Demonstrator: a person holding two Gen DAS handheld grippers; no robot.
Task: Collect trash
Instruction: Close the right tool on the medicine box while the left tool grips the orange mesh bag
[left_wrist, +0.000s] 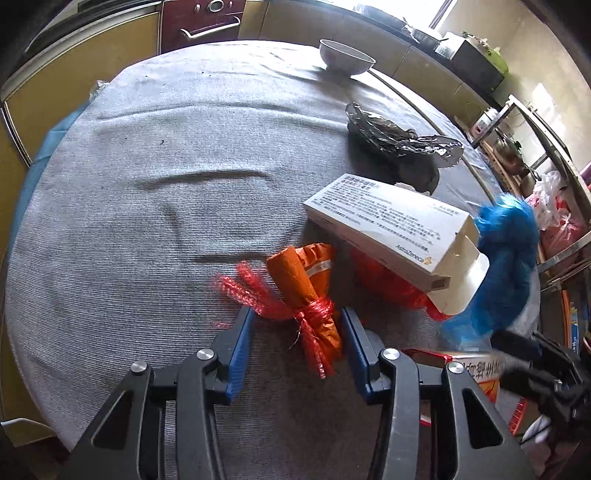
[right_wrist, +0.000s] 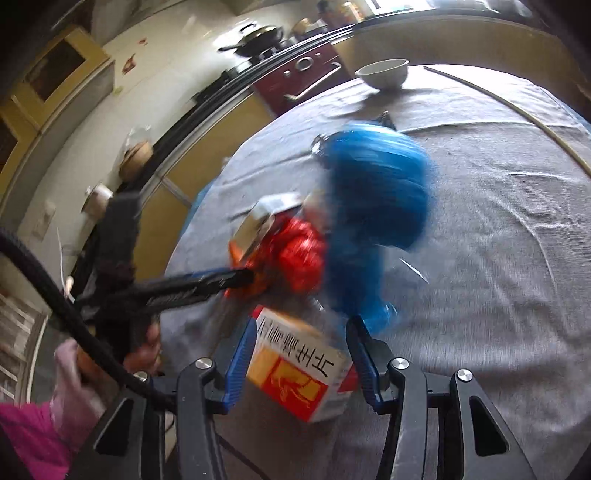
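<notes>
Left gripper (left_wrist: 297, 328) straddles the crumpled orange wrapper tied with red netting (left_wrist: 308, 291) on the grey tablecloth (left_wrist: 147, 184), 2 jaws apart, not squeezing. Right gripper (right_wrist: 301, 354) looks clamped on the red-and-yellow carton (right_wrist: 299, 369), probably to bin it.

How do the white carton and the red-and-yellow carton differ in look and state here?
The white carton is long, flat and mostly plain with fine print; the red-and-yellow carton is stubbier, with bold characters. The white carton lies propped on red trash with an end flap open; the red-and-yellow carton sits between the right hand-held gripper's fingers, which carry it along with a blue plastic bag. Both are cardboard packaging boxes.
</notes>
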